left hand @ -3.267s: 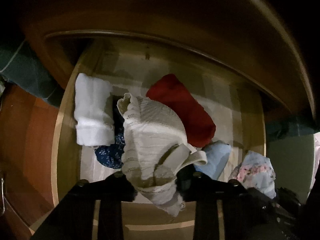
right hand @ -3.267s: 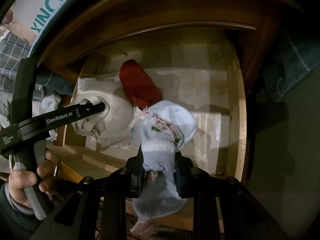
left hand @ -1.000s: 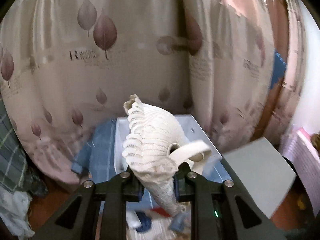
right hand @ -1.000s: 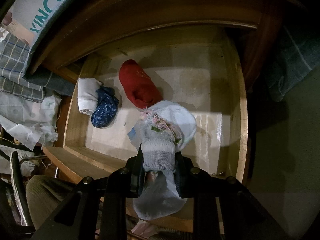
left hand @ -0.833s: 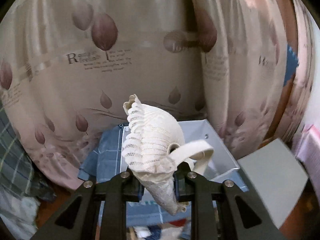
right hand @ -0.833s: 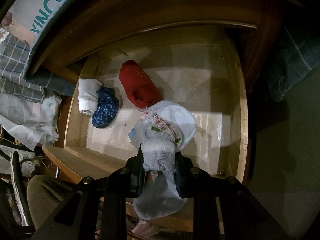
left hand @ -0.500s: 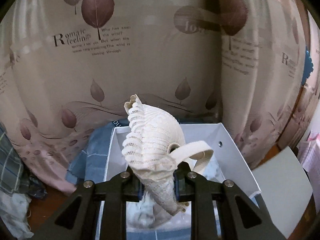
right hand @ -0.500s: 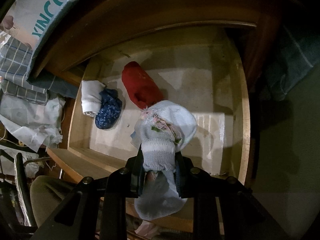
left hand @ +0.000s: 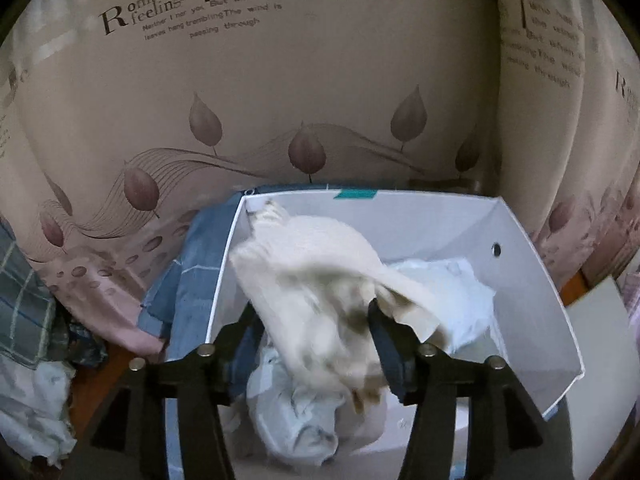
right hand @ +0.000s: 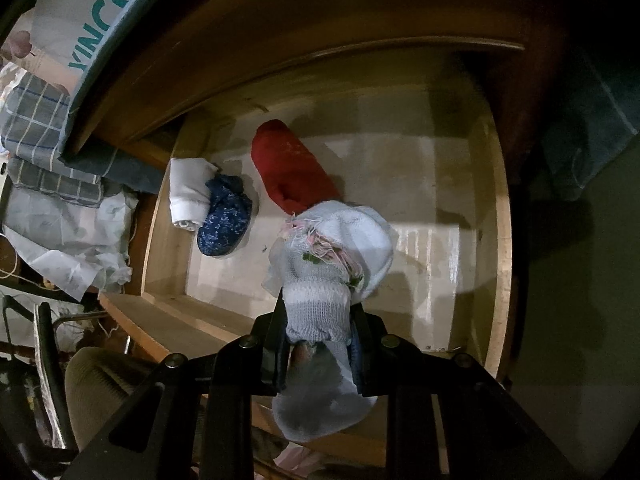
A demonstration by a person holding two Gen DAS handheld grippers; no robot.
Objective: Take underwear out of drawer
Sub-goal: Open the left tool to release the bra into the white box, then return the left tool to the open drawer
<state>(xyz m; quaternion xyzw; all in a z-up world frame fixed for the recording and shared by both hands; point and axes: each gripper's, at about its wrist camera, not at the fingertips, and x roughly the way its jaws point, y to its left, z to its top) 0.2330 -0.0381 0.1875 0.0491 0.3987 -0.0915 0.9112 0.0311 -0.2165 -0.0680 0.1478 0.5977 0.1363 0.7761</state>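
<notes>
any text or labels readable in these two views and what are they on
"Romantic feelings", then smaller lines ending "the wind is passing through": printed on the leaf-pattern curtain; the repeats at its right edge are too blurred to read.
"YINCC", cut off by the frame: teal letters on the white box atop the cabinet.

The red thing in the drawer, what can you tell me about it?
The red garment is soft cloth, rolled or folded into a long rounded bundle. It lies slantwise on the pale floor of the wooden drawer, apart from the white and dark blue bundles. Its near end is hidden behind the pale knitted piece in the right gripper.
</notes>
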